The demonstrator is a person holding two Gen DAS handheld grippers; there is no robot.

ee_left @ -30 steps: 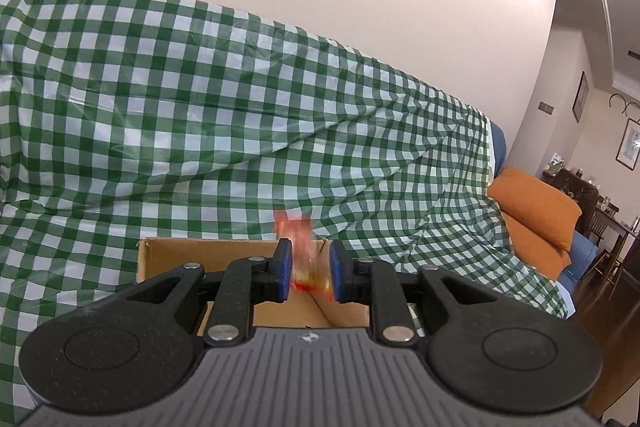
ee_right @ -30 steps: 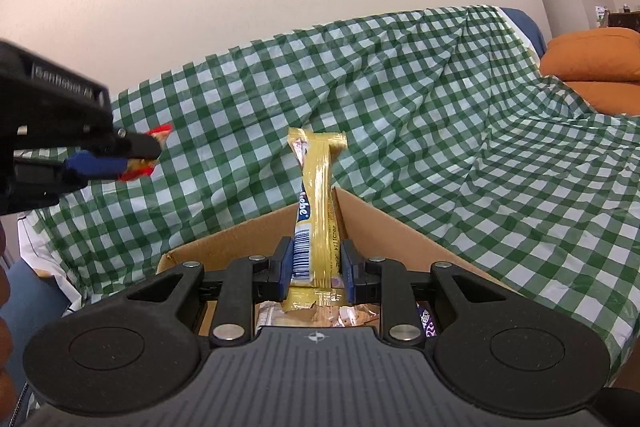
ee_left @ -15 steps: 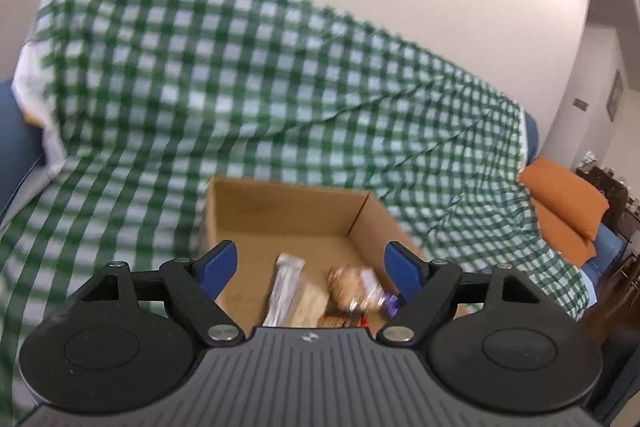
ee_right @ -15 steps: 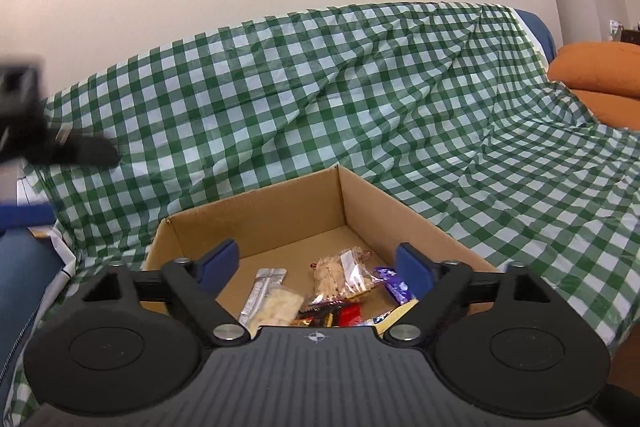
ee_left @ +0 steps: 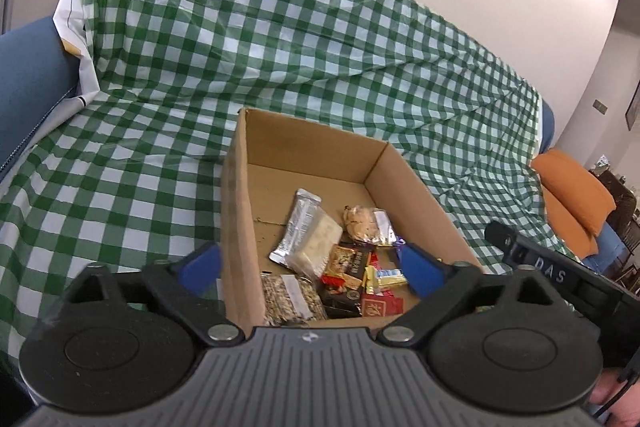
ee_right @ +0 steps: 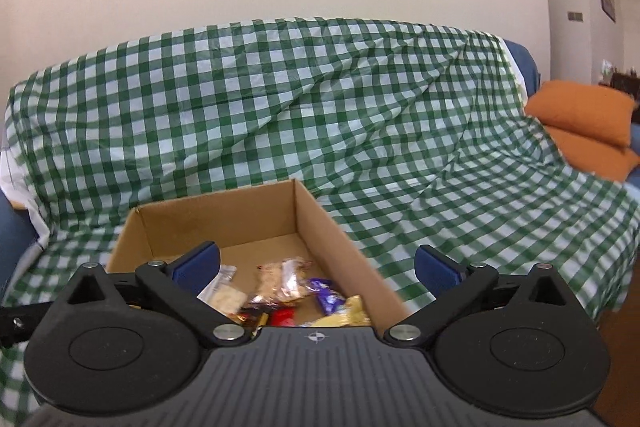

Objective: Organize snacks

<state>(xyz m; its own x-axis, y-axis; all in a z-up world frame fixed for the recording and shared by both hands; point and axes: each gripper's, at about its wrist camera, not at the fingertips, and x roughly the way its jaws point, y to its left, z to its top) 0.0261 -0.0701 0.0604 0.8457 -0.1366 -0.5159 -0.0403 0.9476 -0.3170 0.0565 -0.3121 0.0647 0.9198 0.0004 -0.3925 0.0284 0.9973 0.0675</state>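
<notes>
Left gripper [ee_left: 310, 269]: jaws spread wide, nothing between them. Right gripper [ee_right: 316, 269]: same, wide apart and empty. Cardboard box [ee_left: 236, 211] sits on the green-checked cloth [ee_left: 280, 59]; the snacks [ee_left: 340, 267] lie heaped toward its near end, far end bare. Silver wrapper [ee_left: 298, 223] and cookie pack [ee_left: 362, 223] readable; red and gold packets below partly cut off by the gripper body. In right wrist view the pile is blurred, labels illegible.
</notes>
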